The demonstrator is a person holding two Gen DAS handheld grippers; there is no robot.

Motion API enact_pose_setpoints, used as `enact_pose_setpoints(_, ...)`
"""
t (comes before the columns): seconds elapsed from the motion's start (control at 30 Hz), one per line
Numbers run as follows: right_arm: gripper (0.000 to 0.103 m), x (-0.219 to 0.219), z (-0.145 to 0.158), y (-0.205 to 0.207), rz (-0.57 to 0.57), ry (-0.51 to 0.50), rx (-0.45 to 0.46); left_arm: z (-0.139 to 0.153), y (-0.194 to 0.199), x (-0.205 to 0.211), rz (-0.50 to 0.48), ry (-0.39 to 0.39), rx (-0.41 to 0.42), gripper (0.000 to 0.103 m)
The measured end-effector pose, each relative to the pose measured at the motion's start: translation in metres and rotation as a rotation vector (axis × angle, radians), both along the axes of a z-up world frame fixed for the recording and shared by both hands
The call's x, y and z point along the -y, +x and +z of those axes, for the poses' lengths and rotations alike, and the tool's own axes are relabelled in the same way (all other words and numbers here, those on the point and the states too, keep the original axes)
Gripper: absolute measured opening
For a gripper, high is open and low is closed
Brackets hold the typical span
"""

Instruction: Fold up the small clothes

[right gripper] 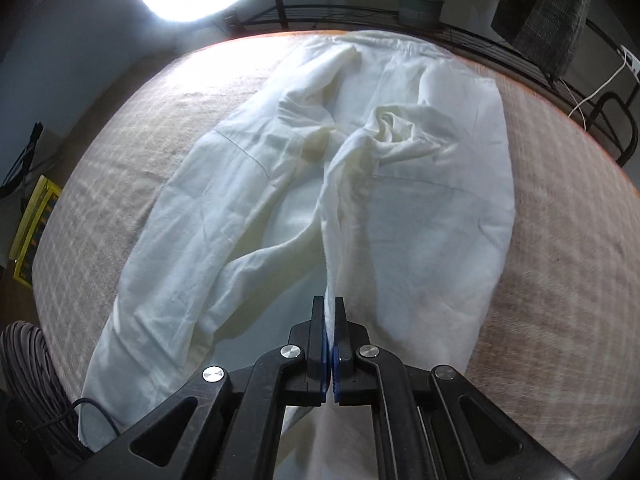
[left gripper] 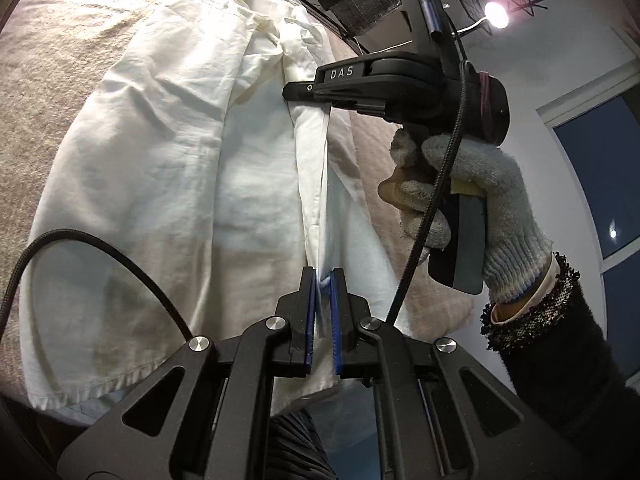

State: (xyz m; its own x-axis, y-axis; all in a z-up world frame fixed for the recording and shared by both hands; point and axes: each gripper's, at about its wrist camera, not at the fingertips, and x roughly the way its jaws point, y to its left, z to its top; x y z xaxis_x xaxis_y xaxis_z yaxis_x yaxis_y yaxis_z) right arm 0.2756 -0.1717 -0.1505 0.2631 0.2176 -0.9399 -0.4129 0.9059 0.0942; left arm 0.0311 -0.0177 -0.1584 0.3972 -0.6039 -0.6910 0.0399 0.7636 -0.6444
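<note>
White shirt (right gripper: 280,184) lies spread on the beige-covered surface (right gripper: 560,240); left tongs (left gripper: 322,280) and right tongs (right gripper: 329,312) each pinch a raised edge, mid-fold. Next, probably carry it across and lay flat.

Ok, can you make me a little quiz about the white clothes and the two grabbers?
1. True or false: both grabbers pinch the white garment.
2. What lies under the garment? A) plaid blanket B) bare wood C) tiles
3. Fill in: the hand holding the right gripper wears a knitted ____.

Key: 1 true, the left gripper too. 2 A. 3 glove.
</note>
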Motion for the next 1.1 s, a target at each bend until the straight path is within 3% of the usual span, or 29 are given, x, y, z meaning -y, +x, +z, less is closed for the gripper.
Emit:
enact_pose_setpoints(0.1,0.006,0.007,0.001,-0.002,0.005,0.055,-0.020,0.001,0.002,0.008,-0.022,0.020,-0.006,0.005)
enact_pose_setpoints(0.13,0.015,0.011,0.004,-0.003,0.000,0.078,-0.023,0.000,0.001,0.009,-0.029,0.030,-0.007,0.005)
enact_pose_setpoints(0.17,0.036,0.019,0.010,-0.006,-0.008,0.115,-0.025,-0.002,0.000,0.004,-0.030,0.035,-0.009,0.005)
enact_pose_setpoints(0.2,0.043,0.028,0.018,-0.012,-0.019,0.156,-0.014,-0.003,-0.002,0.004,-0.029,0.036,-0.013,0.005)
enact_pose_setpoints(0.33,0.044,0.080,0.043,-0.051,-0.141,0.287,0.028,-0.006,-0.005,0.004,-0.031,0.049,-0.022,0.005)
enact_pose_setpoints(0.47,0.045,0.130,0.039,-0.103,-0.278,0.336,-0.009,-0.009,-0.001,0.001,-0.043,0.068,-0.016,0.005)
enact_pose_setpoints(0.7,0.043,0.129,0.002,-0.167,-0.274,0.405,-0.143,-0.007,-0.001,0.001,-0.067,0.100,-0.010,0.005)
enact_pose_setpoints(0.77,0.008,0.122,-0.010,-0.173,-0.266,0.433,-0.178,-0.008,0.003,0.004,-0.071,0.108,-0.014,0.005)
enact_pose_setpoints(0.83,0.003,0.121,-0.010,-0.180,-0.270,0.451,-0.173,-0.007,0.004,0.006,-0.072,0.105,-0.018,0.005)
enact_pose_setpoints(0.97,0.000,0.133,0.021,-0.194,-0.275,0.454,-0.080,-0.010,0.008,0.020,-0.100,0.131,-0.012,0.005)
enact_pose_setpoints(1.1,0.000,0.128,0.000,-0.197,-0.290,0.359,-0.113,-0.009,0.005,0.027,-0.143,0.156,-0.008,0.005)
